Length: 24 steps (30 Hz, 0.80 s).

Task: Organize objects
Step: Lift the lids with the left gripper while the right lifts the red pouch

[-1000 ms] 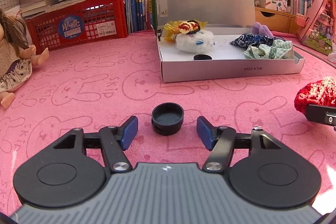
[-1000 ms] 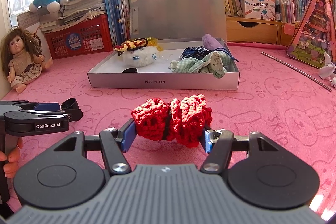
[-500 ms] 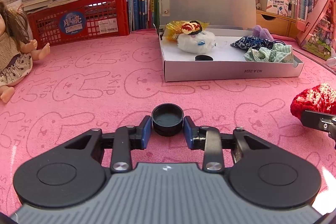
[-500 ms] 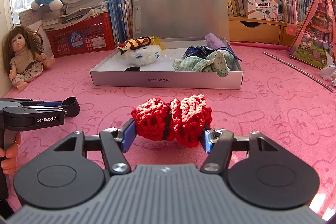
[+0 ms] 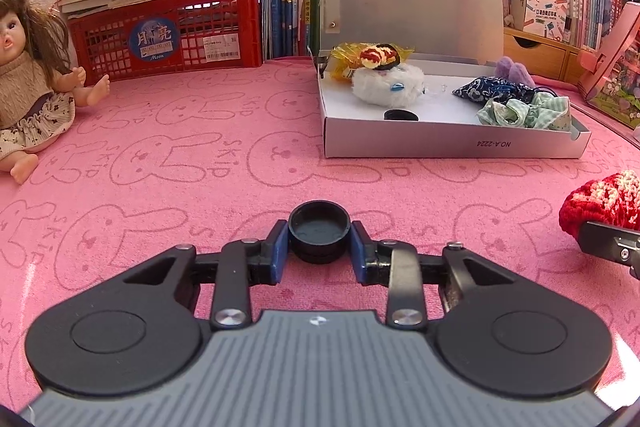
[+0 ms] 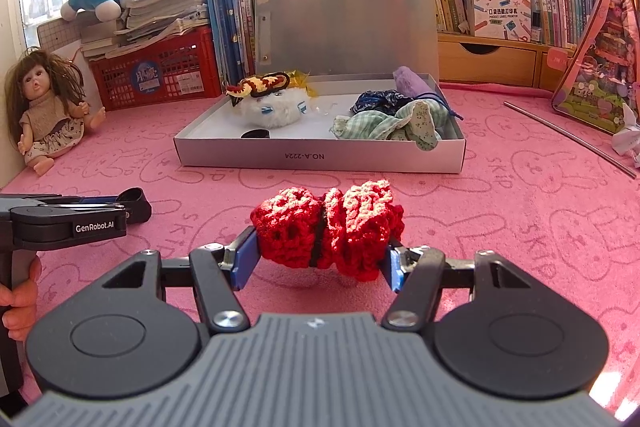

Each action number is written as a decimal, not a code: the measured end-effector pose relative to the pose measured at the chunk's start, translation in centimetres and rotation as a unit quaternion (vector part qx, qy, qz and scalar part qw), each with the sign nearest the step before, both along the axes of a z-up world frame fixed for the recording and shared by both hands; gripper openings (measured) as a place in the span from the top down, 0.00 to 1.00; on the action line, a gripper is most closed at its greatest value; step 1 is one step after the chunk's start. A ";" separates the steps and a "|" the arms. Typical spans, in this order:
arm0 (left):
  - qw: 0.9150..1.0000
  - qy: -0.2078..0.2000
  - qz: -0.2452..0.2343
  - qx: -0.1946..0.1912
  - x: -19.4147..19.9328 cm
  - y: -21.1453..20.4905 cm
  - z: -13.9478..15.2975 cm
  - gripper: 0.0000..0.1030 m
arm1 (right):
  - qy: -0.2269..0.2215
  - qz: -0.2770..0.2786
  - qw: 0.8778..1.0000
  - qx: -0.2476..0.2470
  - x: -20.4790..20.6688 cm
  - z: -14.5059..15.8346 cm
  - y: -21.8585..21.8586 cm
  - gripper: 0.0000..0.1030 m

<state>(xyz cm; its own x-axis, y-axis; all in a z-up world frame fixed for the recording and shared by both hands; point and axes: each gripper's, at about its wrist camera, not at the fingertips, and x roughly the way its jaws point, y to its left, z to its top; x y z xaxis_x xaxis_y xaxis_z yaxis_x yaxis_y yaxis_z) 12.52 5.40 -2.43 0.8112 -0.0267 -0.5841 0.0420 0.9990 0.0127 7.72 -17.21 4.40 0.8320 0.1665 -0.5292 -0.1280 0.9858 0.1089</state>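
My left gripper (image 5: pixel 319 247) is shut on a small round black cap (image 5: pixel 319 231) and holds it just above the pink mat. My right gripper (image 6: pixel 322 263) is shut on a red crocheted bundle (image 6: pixel 328 227), lifted slightly off the mat. The open silver box (image 5: pixel 452 143) stands ahead; it holds a white fluffy toy (image 5: pixel 388 85), another black cap (image 5: pixel 400 115) and fabric pieces (image 5: pixel 524 109). In the right wrist view the box (image 6: pixel 320 159) is straight ahead and the left gripper with its cap (image 6: pixel 134 205) shows at the left.
A doll (image 5: pixel 28 83) sits at the far left. A red crate (image 5: pixel 168 35) with books stands behind. Books and plush toys line the back. A metal rod (image 6: pixel 568 135) and a pink toy pack (image 6: pixel 600 67) lie at the right.
My left gripper closed on the black cap and lifted it slightly. My right gripper kept its hold on the red bundle and rose a little.
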 end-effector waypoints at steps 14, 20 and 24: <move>1.000 -0.011 -0.025 0.010 -0.4 -2.1 2.6 0.64 | -0.002 -0.016 1.000 0.012 0.4 0.9 -1.2 0.37; 0.999 -0.007 -0.034 0.013 -0.1 -3.6 3.2 0.64 | -0.008 -0.019 1.000 0.011 0.7 1.6 -1.6 0.37; 0.999 -0.007 -0.045 0.013 0.0 -4.5 3.5 0.64 | -0.008 -0.023 1.000 0.012 1.1 1.9 -1.8 0.37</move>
